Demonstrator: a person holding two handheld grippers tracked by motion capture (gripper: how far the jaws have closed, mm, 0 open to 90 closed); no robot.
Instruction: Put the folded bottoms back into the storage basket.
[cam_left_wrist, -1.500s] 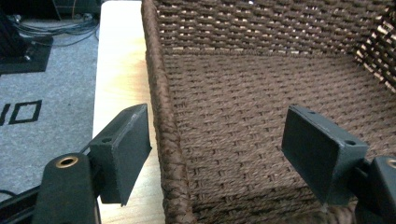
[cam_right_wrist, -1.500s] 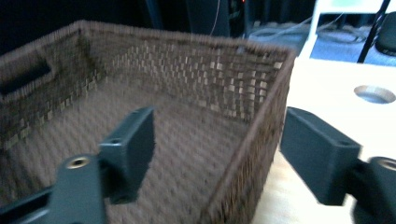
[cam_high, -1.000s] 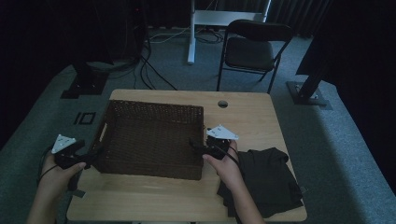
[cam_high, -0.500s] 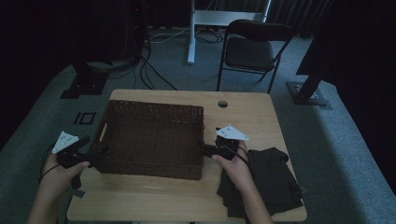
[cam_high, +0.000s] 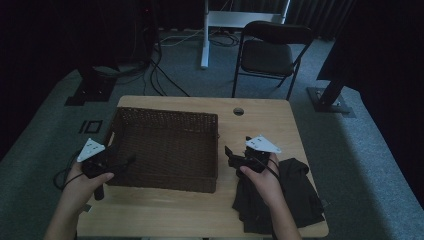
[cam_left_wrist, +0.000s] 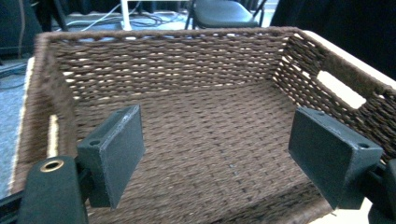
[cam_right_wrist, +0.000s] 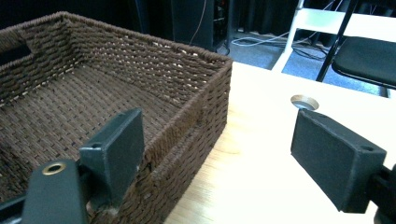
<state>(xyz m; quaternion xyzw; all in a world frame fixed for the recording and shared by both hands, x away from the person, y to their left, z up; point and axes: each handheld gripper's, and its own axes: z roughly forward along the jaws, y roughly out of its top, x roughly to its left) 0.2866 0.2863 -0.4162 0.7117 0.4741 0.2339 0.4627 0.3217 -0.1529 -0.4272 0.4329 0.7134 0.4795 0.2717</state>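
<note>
Dim room, pale wooden table (cam_high: 260, 125). Your left gripper (cam_left_wrist: 219, 154) and right gripper (cam_right_wrist: 219, 154) both gape wide, empty. Brown rectangular woven basket (cam_high: 167, 147) sits btwn them, black folded cloth (cam_high: 295, 200) under right wrist. Risk: right jaw w/ its edge near basket wall could snag wicker.
</note>
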